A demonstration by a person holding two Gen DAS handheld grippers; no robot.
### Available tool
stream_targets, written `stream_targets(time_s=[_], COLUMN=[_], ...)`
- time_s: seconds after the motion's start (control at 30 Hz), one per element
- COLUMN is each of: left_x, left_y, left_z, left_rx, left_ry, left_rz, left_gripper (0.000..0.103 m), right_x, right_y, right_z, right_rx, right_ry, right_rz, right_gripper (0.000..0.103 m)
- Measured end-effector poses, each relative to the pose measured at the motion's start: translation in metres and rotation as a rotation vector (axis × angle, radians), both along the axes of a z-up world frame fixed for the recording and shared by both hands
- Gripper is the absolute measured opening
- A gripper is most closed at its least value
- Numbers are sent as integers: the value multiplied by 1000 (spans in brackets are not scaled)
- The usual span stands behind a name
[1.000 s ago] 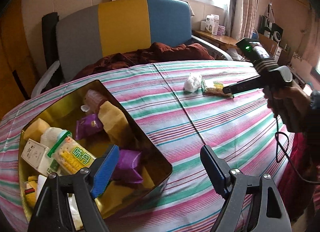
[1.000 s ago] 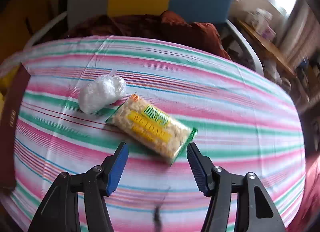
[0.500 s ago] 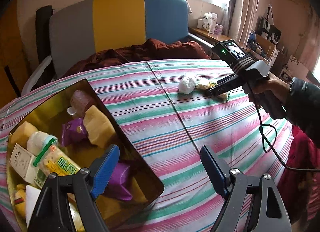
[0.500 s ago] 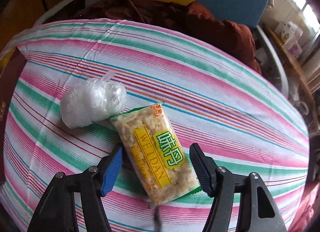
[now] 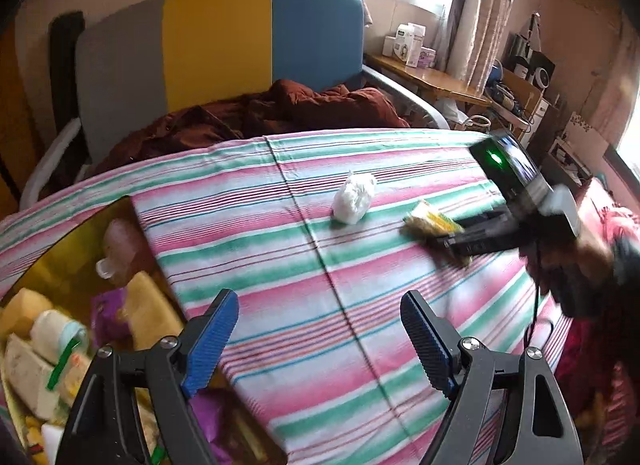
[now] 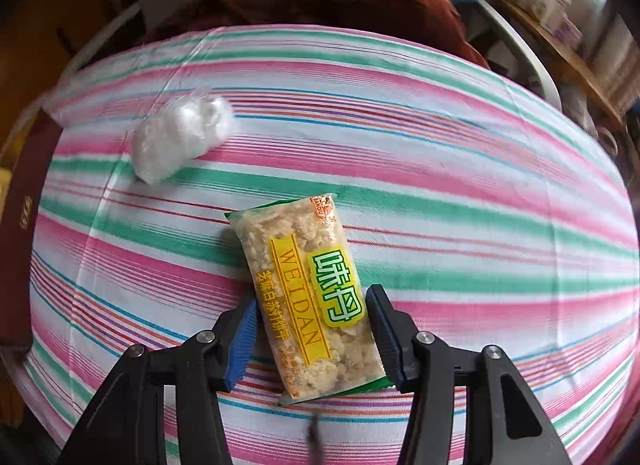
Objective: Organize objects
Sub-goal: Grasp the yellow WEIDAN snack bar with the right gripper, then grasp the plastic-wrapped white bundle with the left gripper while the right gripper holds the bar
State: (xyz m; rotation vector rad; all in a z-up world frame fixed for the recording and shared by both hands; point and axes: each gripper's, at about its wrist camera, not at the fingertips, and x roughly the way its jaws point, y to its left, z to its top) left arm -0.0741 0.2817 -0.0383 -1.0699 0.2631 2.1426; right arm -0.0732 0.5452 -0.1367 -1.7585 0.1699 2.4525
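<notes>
A clear snack packet (image 6: 308, 297) with a yellow and green label lies on the striped tablecloth (image 6: 440, 193). My right gripper (image 6: 311, 305) straddles its near half. The jaws are closing, the blue pads close beside its long edges, and the packet is not squeezed. A white plastic bundle (image 6: 180, 137) lies up to the left of it. In the left wrist view the same packet (image 5: 434, 221) and bundle (image 5: 354, 197) sit mid-table, with the right gripper (image 5: 460, 237) on the packet. My left gripper (image 5: 319, 301) hangs open with nothing in it beside the gold tin (image 5: 68, 257) of snacks.
The tin holds several packets, a small bottle and purple wrappers. A chair back (image 5: 216, 45) in grey, yellow and blue stands behind the table with a brown blanket (image 5: 300, 105) on the seat. A wooden side table (image 5: 424, 77) with boxes is at the far right.
My right gripper came down over the snack packet and narrowed around it. The left gripper drifted right, so less of the tin shows in its view.
</notes>
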Motion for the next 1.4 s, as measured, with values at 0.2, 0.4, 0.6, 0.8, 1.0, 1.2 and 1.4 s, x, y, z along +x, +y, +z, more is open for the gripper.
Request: stream_targets(time_s=[0.2,0.4,0.6,0.8,1.0,1.2,1.4], left_x=[-18,-52,-78,-93,-102,-88,-43], left_y=[45,88,121,151,172,150,113], left_z=[1,-19,-41,-58,-78,-75,-58], left_rx=[-27,-84,-136,-174,-247,-209,-165], left_ry=[27,2,-18,-20,-20,-52,-15], left_rz=[-45,-71,-110,-153,-205,-155,-104], left_gripper=[83,77,76,74,36,34,35], right_x=[4,5,-1,-6,-5,-4,-2], right_y=[-5,-1,8,7,9,6,8], right_z=[-1,-1,1,-2,-2,0,1], right_rx=[15,12,15,27,34,57,63], right_ry=[11,13,8,7,13,39,52], right_rz=[-2,3,11,18,32,71,86], right_gripper=[54,55,55,56,57,48,48])
